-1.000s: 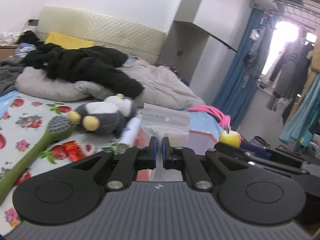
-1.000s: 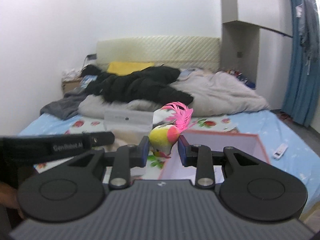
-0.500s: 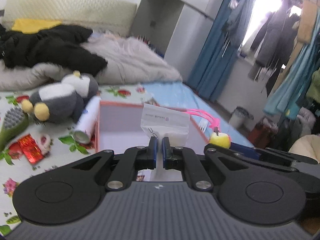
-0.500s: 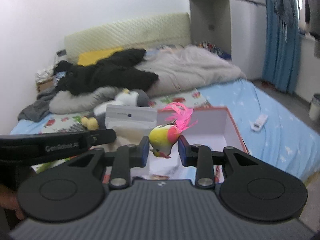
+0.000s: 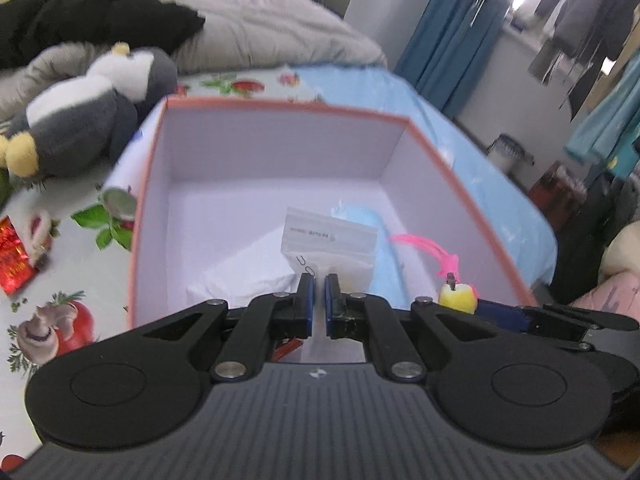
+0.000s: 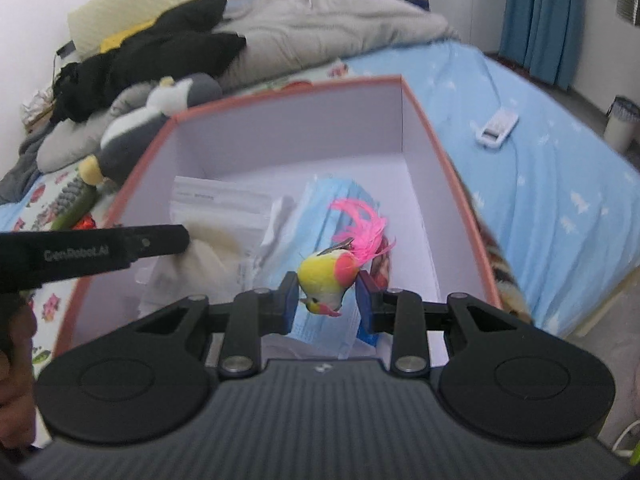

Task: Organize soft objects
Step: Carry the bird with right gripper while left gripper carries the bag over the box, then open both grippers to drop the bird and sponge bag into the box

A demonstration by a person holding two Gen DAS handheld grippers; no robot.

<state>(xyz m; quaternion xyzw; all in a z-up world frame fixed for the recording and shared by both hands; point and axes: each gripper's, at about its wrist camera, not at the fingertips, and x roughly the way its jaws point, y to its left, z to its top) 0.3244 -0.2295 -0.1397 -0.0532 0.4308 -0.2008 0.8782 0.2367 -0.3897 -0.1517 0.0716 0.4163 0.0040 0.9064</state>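
Left gripper (image 5: pixel 319 280) pinched tight on clear zip bag (image 5: pixel 330 246), right gripper (image 6: pixel 327 294) clamped around yellow toy bird (image 6: pixel 326 280), both suspended over open pink-rimmed box (image 5: pixel 280 110) on bed.

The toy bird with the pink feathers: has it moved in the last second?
Yes. The bird, gripped in the right fingers, has come forward and down: earlier it hung short of the box, now it hangs over the box's inside.

Zip bag (image 5: pixel 329 249) label: print too small for us to read.
Plush penguin (image 5: pixel 80 120): we see it blurred, feet cut off at left edge.
Box (image 6: pixel 452 184) floor: partly hidden by gripper bodies.
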